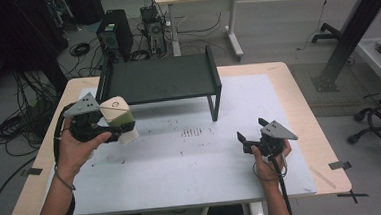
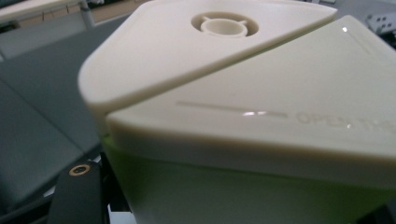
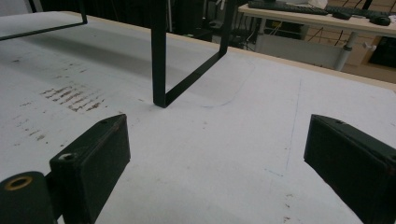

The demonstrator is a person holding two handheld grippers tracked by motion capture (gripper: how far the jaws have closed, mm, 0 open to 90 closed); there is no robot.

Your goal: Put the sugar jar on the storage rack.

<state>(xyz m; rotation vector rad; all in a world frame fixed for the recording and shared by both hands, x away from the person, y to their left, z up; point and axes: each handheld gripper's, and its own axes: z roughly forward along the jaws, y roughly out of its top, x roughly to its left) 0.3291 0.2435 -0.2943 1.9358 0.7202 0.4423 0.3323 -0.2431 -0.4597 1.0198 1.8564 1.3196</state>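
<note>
My left gripper (image 1: 110, 126) is clamped on a box (image 1: 117, 119), a cream-lidded container with a pale green body, and holds it in the air above the left part of the mat (image 1: 182, 163). In the high view the box sits just in front of the shelf (image 1: 161, 79), near its left front corner, and is tilted with its lid turned up and toward the shelf. From the left gripper view the box (image 2: 243, 121) is very close to the lens: I see the cream lid in 2 parts, a raised triangular flap with a round socket in it, and a flat part bearing a thin line and embossed letters that I cannot fully read. Below the lid runs the green wall. 1 black jaw shows at the lower left against the box; the other is hidden behind it.

My right gripper (image 1: 253, 135) rests low over the right part of the mat, well apart from the box, with its jaws wide apart and nothing between them. In the right gripper view (image 3: 219, 158) the 2 black jaws frame bare white mat, with brown smudges (image 3: 74, 98) to the left and the shelf's black leg (image 3: 159, 56) standing on the mat ahead.
</note>
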